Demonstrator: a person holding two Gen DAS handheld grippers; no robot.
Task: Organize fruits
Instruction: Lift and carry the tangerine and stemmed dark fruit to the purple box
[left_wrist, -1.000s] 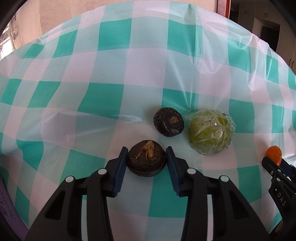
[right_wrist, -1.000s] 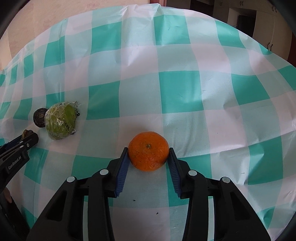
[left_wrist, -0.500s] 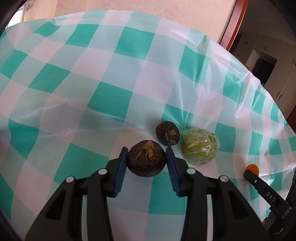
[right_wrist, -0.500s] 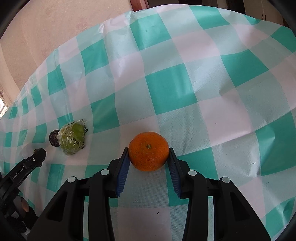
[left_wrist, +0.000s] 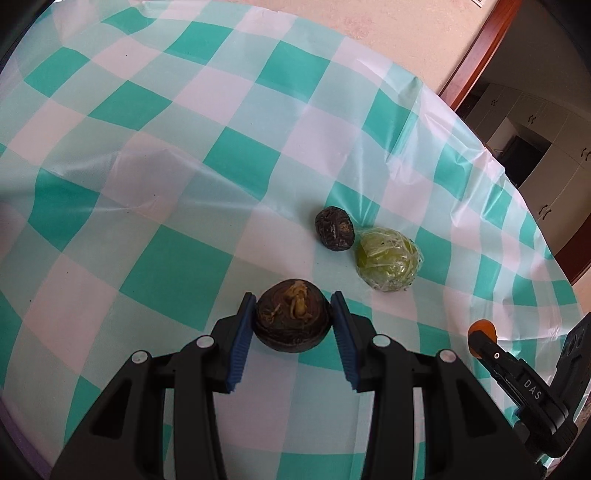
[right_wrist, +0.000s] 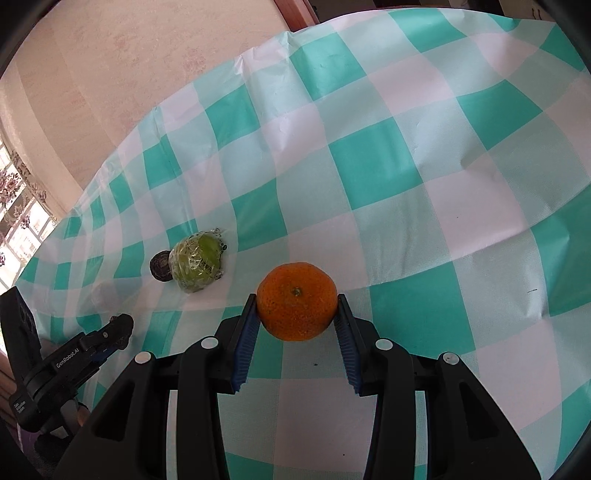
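My left gripper (left_wrist: 292, 325) is shut on a dark brown round fruit (left_wrist: 291, 318) with a dried stem and holds it above the checked tablecloth (left_wrist: 177, 258). My right gripper (right_wrist: 296, 323) is shut on an orange (right_wrist: 296, 301), also held above the cloth. On the cloth lie a small dark wrinkled fruit (left_wrist: 334, 233) and, touching it, a green fruit wrapped in clear film (left_wrist: 388, 260). Both also show in the right wrist view: the wrapped green fruit (right_wrist: 195, 262) and the dark one (right_wrist: 159, 266) partly hidden behind it.
The right gripper with the orange shows at the lower right of the left wrist view (left_wrist: 517, 380). The left gripper shows at the lower left of the right wrist view (right_wrist: 74, 358). A wall (right_wrist: 129, 66) and a wooden door frame (left_wrist: 476, 55) stand behind the table.
Both grippers have risen and tilted back with their fruits held; the two fruits on the cloth now look smaller and farther off. Neither grip has changed.
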